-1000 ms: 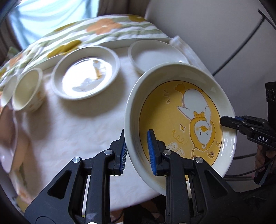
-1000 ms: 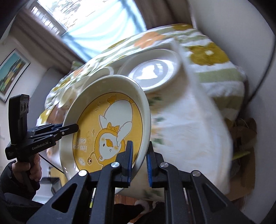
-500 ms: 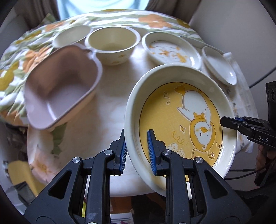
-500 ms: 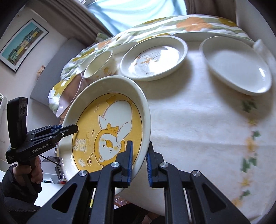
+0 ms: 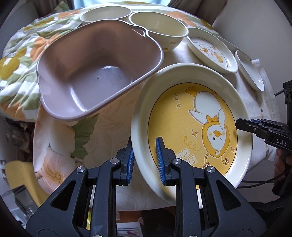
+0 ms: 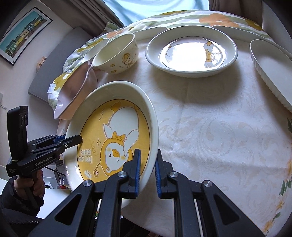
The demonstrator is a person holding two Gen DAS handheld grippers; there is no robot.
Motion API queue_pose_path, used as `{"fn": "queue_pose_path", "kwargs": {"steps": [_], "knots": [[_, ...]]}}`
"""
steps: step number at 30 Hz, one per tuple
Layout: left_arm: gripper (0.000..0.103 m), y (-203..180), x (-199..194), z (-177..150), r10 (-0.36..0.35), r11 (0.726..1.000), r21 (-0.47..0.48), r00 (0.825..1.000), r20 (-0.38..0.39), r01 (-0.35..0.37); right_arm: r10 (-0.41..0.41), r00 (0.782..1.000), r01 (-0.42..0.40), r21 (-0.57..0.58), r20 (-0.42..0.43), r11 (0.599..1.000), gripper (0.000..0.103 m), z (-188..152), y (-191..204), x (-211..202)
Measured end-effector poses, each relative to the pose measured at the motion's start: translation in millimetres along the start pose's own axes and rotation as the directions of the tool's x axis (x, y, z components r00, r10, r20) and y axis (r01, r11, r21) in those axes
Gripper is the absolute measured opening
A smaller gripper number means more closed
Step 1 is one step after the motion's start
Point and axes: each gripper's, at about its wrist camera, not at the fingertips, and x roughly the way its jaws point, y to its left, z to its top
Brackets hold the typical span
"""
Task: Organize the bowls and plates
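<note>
A cream plate with a yellow duck picture hangs tilted over the table's near edge, held from both sides. My left gripper is shut on its left rim, one blue pad inside and one outside. My right gripper is shut on the opposite rim of the same plate. Each gripper also shows in the other's view: the right gripper at the plate's far edge, the left gripper likewise. A pink basin sits just left of the plate, its rim close to the plate's edge.
Behind the pink basin stand a cream bowl and a second bowl. A smaller duck plate and a white ribbed dish lie at the back right. A cream tablecloth covers the table. A hand grips the left handle.
Both grippers have carried the duck plate leftward along the table and a little lower. The pink basin has come into view and now lies right beside the plate.
</note>
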Motion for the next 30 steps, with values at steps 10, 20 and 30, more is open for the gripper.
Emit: {"fn": "queue_pose_path", "kwargs": {"steps": [10,20,30], "knots": [[0.020,0,2,-1,0.002,1.000,0.009,1.000,0.004,-0.002,-0.002,1.000,0.002,0.018,0.001,1.000,0.013,-2,-7,2],[0.020,-9,3,-1,0.057,0.998,0.016,0.998,0.009,-0.057,-0.021,1.000,0.020,-0.019,-0.018,1.000,0.013,1,-4,5],[0.020,-18,4,3,0.145,0.989,0.024,0.989,0.007,-0.145,-0.027,1.000,0.026,-0.033,-0.008,0.999,0.014,0,-3,2]]}}
